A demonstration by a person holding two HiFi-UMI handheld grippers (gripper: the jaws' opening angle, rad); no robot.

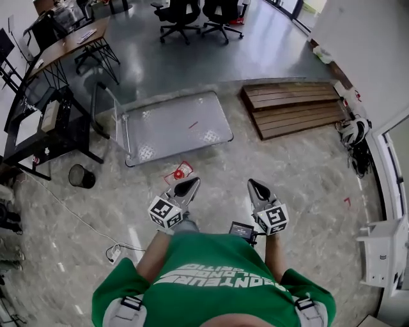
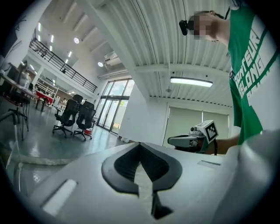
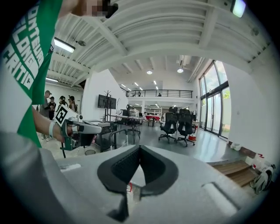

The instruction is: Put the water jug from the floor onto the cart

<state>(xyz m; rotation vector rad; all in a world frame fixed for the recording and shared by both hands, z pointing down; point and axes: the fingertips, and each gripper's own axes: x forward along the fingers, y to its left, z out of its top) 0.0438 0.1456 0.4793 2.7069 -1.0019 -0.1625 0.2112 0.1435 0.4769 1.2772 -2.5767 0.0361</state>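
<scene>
A flat silver platform cart (image 1: 172,124) with an upright push handle (image 1: 105,108) stands on the floor ahead of me. No water jug shows in any view. My left gripper (image 1: 190,186) and right gripper (image 1: 255,186) are held side by side at waist height, pointing toward the cart and well short of it. Both are shut with nothing between the pads. In the left gripper view its own jaws (image 2: 140,145) meet at the tip, and the right gripper (image 2: 189,140) shows beside them. The right gripper view shows its closed jaws (image 3: 140,148) and the left gripper (image 3: 83,127).
A small red and white object (image 1: 182,171) lies on the floor just before the cart. A wooden ramp (image 1: 294,108) lies at the right, a black bin (image 1: 82,175) and desks (image 1: 57,51) at the left, and office chairs (image 1: 192,16) beyond. A cable with a power strip (image 1: 115,253) runs by my left foot.
</scene>
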